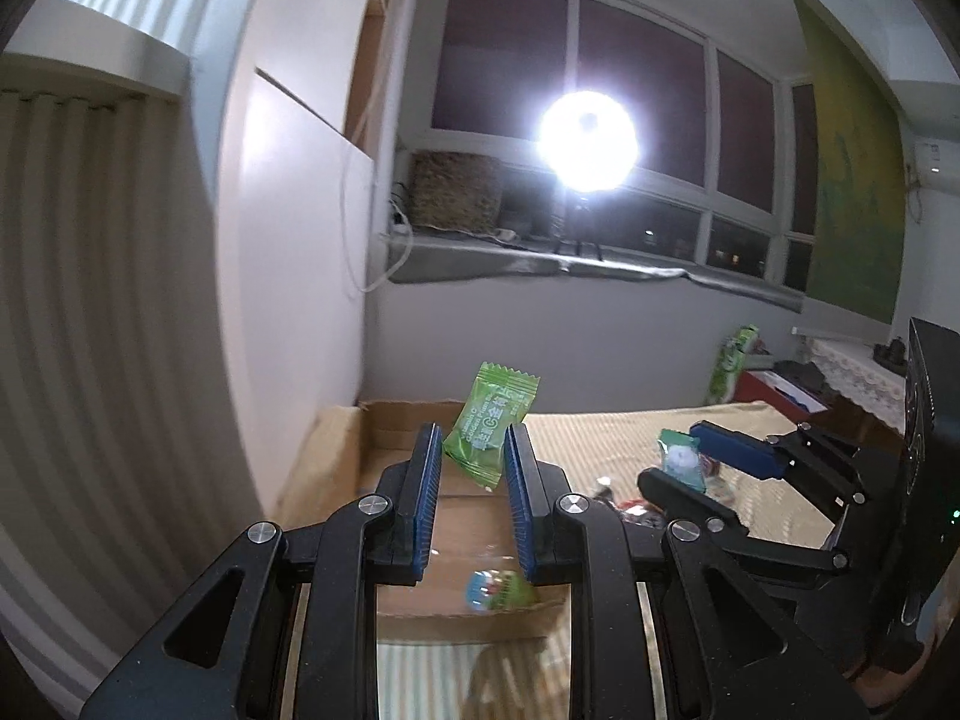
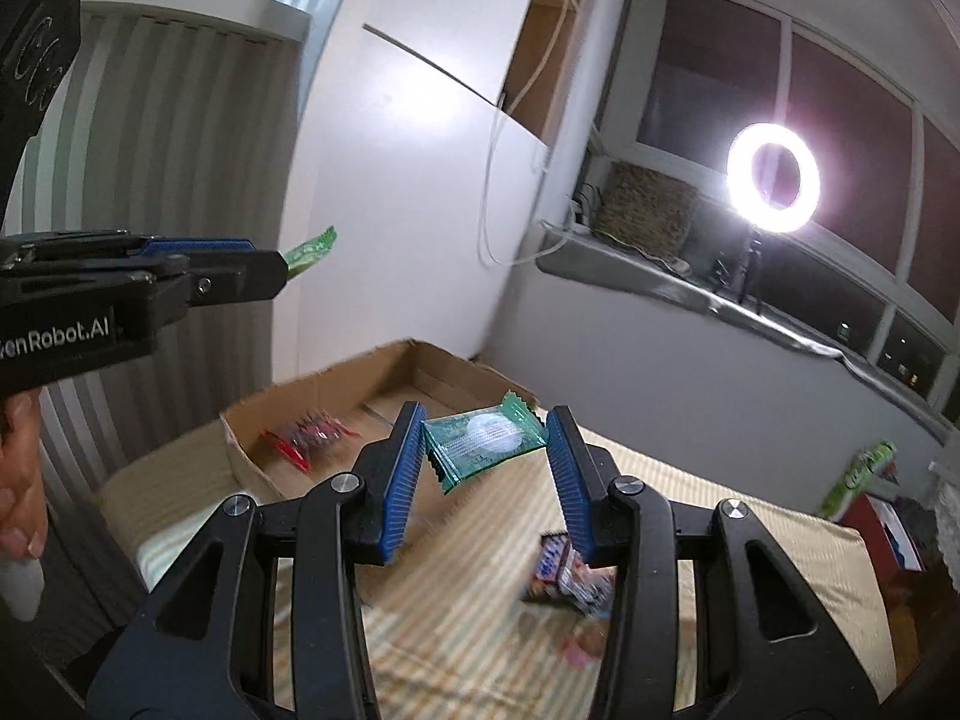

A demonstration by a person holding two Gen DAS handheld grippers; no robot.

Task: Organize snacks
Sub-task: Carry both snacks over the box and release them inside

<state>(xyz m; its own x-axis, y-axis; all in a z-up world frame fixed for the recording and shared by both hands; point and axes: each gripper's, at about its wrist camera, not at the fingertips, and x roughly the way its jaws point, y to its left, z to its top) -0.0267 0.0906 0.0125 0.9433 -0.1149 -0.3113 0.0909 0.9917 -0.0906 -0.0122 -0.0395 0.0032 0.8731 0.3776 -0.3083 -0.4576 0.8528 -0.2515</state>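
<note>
The left hand-held gripper has its blue-padded fingers closed partway on a light green candy packet, which stands tilted between the pads with its crimped top pointing toward 1 o'clock; it hangs above the open cardboard box. In the left wrist view a blurred green and blue packet lies on the box floor at 6 o'clock from the held candy. The right hand-held gripper pinches a teal packet with a white round sweet showing through it, held crosswise between the pads, its left end crumpled downward. In the right wrist view the box sits at 10 o'clock from the teal packet, with a red wrapped snack inside near its front wall. Both grippers are over a bed covered in a pale striped cloth, where a few more snacks lie loose at 5 o'clock from the teal packet. A ring light glows on the window sill beside a woven basket.
</note>
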